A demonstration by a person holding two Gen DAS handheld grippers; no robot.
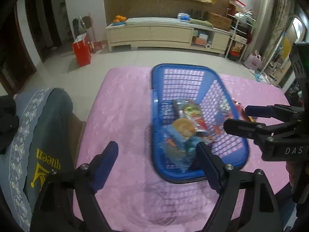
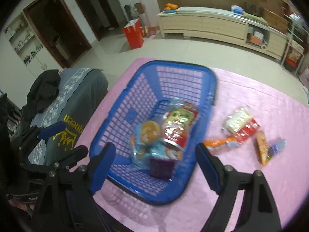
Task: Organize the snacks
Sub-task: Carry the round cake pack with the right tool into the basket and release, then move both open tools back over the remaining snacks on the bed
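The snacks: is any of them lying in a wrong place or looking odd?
Yes. Several packets lie loose on the pink tablecloth beside the blue basket, scattered at different angles, while other snacks are already piled inside the basket. Nothing looks spilled or torn, though the pictures are blurred.

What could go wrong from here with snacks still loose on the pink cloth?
1. The blue plastic mesh basket sits close to the near table edge; a nudge from the open right gripper might push it off.
2. The red-and-gold snack bag leans on the pile and may tip out.
3. The loose orange packet and red-and-white packet overlap, so a grab may drag both.
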